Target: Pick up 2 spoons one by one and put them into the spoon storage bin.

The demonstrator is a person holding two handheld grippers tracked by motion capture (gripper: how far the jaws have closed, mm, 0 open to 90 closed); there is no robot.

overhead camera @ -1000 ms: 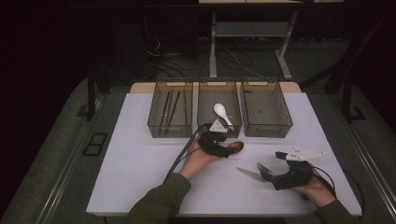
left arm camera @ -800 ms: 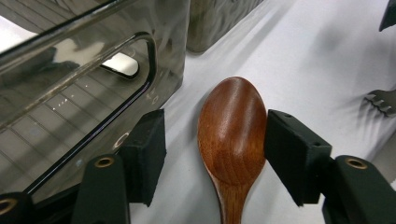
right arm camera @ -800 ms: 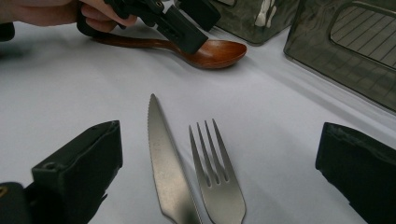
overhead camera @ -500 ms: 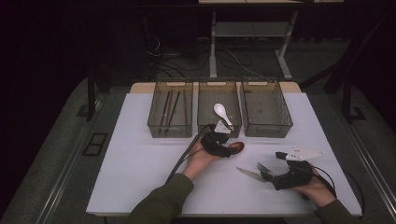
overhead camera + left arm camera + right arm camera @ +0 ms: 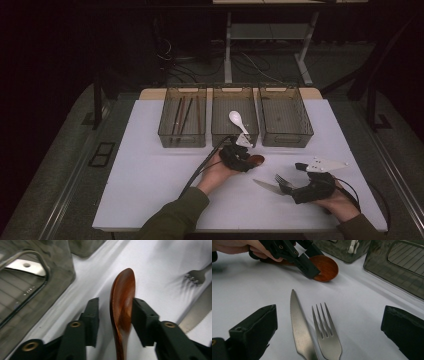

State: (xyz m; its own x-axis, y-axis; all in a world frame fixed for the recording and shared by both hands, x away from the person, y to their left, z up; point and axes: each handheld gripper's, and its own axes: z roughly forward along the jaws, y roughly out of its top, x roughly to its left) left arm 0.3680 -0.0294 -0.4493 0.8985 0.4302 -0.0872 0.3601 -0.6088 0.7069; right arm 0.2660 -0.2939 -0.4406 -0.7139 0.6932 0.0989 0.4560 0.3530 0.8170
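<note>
A brown wooden spoon [image 5: 258,160] lies on the white table [image 5: 150,175] just in front of the middle bin. My left gripper [image 5: 248,161] straddles its bowl. In the left gripper view the spoon [image 5: 122,302] stands edge-on between the jaws, touching the right pad [image 5: 140,312], with a gap to the left pad [image 5: 91,315]. The jaws have just been closing on it. My right gripper [image 5: 288,188] rests open near the front right. A metal knife [image 5: 298,325] and fork [image 5: 327,332] lie between its wide jaws.
Three clear bins stand in a row at the back. The left bin [image 5: 182,137] holds chopsticks, the middle bin [image 5: 235,137] a white spoon [image 5: 236,119], and the right bin [image 5: 286,135] looks bare. A cable trails from the left gripper.
The left gripper's jaws have narrowed around the brown spoon while the hand barely shifted. The right hand, knife and fork have not moved.
</note>
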